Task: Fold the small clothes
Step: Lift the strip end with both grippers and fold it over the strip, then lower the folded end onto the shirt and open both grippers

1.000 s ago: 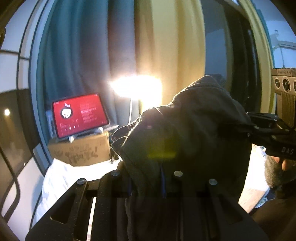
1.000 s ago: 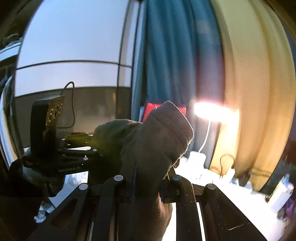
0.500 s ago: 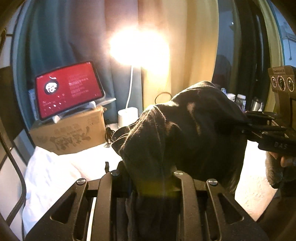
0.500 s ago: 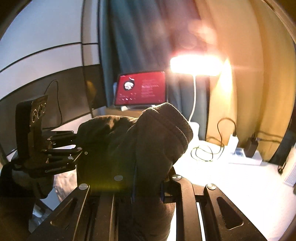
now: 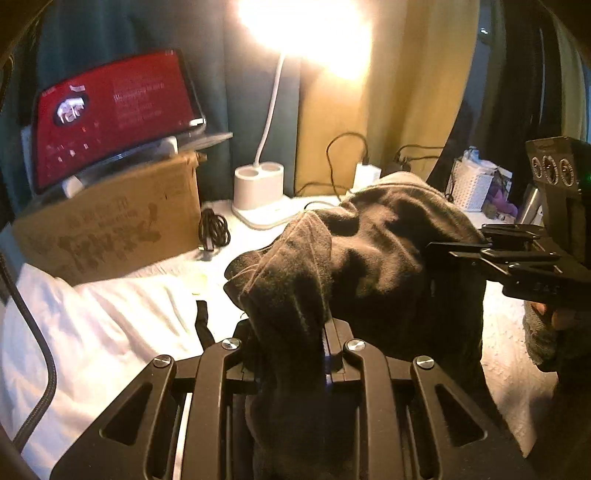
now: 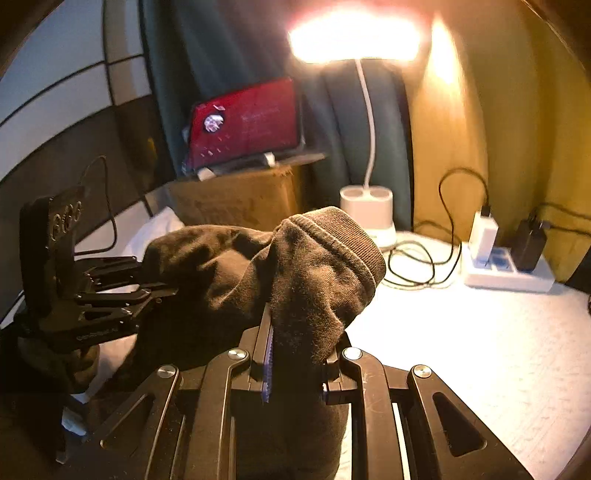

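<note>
Folding not begun: dark garment hangs unfolded above white table, pinched by left gripper and right gripper.

The lamp head is washed out by glare. The tablet's text is blurred beyond reading. Much of the desk is hidden behind the dark garment, whose lower end is cut off by the frame edge.
</note>
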A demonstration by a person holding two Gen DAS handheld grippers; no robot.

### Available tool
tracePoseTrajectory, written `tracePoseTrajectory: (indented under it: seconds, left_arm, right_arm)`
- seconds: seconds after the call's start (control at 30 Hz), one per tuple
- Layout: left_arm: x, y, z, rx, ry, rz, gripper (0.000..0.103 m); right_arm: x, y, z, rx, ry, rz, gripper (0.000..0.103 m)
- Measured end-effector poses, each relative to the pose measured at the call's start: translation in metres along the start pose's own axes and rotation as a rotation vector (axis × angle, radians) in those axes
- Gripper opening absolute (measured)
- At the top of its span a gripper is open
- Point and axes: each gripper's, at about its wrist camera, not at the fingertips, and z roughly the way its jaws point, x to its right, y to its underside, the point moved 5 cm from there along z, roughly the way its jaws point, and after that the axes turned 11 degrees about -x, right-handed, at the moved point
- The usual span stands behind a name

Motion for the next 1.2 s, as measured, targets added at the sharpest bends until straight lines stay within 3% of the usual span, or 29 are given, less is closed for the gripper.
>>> tracePoseTrajectory:
  seconds: [0.43, 0.5, 0.57, 0.63, 0.93, 1.2]
  left_arm:
    - [-0.027, 0.006, 0.064, -0.160, 0.037, -0.066, 0.021]
    - [-0.029, 0.006, 0.066, -0.173, 0.034, -0.078, 0.022]
    - [-0.031, 0.006, 0.069, -0.187, 0.031, -0.096, 0.022]
    - [-0.032, 0.006, 0.070, -0.193, 0.028, -0.104, 0.023]
    - [-0.035, -0.002, 0.065, -0.212, 0.021, -0.119, 0.025]
    - [-0.041, 0.000, 0.066, -0.215, -0.022, -0.122, 0.027]
  right_arm:
    - [0.055, 0.016, 0.087, -0.170, -0.039, 0.138, 0.018]
    - [0.060, 0.018, 0.092, -0.180, -0.054, 0.154, 0.019]
    - [0.065, 0.017, 0.093, -0.181, -0.067, 0.174, 0.028]
    - [0.071, 0.017, 0.092, -0.180, -0.073, 0.194, 0.030]
    - [0.099, 0.001, 0.091, -0.159, -0.194, 0.291, 0.030]
    - [0.105, 0.004, 0.109, -0.178, -0.050, 0.230, 0.033]
